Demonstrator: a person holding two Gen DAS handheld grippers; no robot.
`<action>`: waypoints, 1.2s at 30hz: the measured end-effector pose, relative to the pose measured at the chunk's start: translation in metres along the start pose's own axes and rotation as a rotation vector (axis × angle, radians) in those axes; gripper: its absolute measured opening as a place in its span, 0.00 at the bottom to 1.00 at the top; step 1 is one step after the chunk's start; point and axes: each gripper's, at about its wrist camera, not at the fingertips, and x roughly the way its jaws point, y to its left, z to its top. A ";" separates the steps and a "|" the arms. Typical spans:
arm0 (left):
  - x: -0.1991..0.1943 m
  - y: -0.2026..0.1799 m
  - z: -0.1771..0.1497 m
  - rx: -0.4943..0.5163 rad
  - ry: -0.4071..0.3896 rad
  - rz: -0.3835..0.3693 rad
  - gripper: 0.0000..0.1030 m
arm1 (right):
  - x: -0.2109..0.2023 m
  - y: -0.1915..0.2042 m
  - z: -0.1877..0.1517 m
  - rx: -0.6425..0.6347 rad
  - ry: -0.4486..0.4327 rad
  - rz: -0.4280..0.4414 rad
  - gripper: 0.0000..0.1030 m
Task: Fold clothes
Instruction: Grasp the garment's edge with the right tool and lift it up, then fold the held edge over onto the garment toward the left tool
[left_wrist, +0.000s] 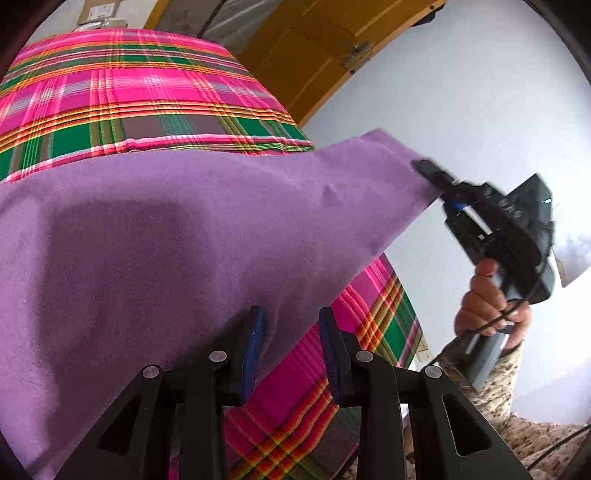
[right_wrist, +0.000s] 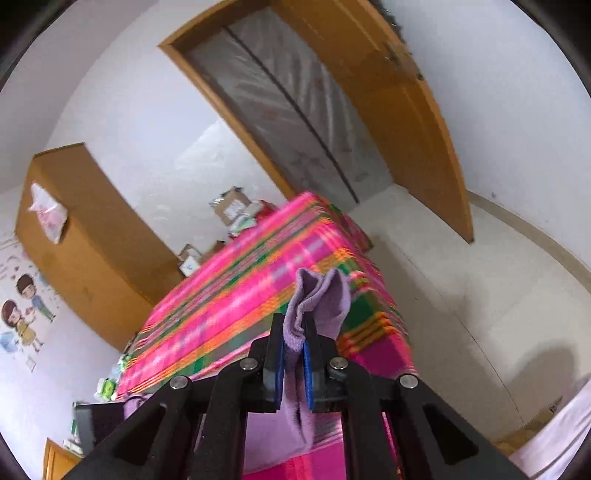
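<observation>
On my left wrist view, the purple garment (left_wrist: 177, 236) fills the left and middle of the frame, held up and stretched above the plaid bedcover (left_wrist: 122, 96) of pink, green and orange. My left gripper (left_wrist: 291, 328) sits at the lower edge of that cloth with its blue-padded jaws standing apart; the cloth lies against the left pad, but I cannot tell whether any of it is held. Further right, the cloth's far corner is pinched by my right gripper (left_wrist: 424, 168), carried in a hand (left_wrist: 487, 302) with a speckled sleeve (left_wrist: 506, 373) below it, against a pale wall (left_wrist: 461, 92). A wooden door (left_wrist: 314, 51) shows above.

On my right wrist view, the left side has a wall with cartoon stickers (right_wrist: 22, 306) and a wooden wardrobe (right_wrist: 77, 236). In the middle, boxes (right_wrist: 229, 206) sit beyond the bed, whose plaid cover (right_wrist: 236, 295) is blurred. The right gripper (right_wrist: 295, 332) is clamped on a bunched fold of the purple cloth (right_wrist: 317, 299). The doorway (right_wrist: 288, 110) and open door (right_wrist: 417, 122) stand to the right, over a pale floor (right_wrist: 480, 295).
</observation>
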 end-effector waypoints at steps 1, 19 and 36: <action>0.000 0.000 -0.001 0.003 0.000 -0.001 0.30 | -0.002 0.007 0.000 -0.012 -0.001 0.015 0.08; -0.026 0.005 -0.007 0.003 -0.012 -0.035 0.30 | -0.001 0.131 -0.018 -0.232 0.075 0.239 0.08; -0.150 0.038 -0.021 -0.113 -0.326 -0.002 0.30 | 0.064 0.190 -0.087 -0.309 0.311 0.334 0.08</action>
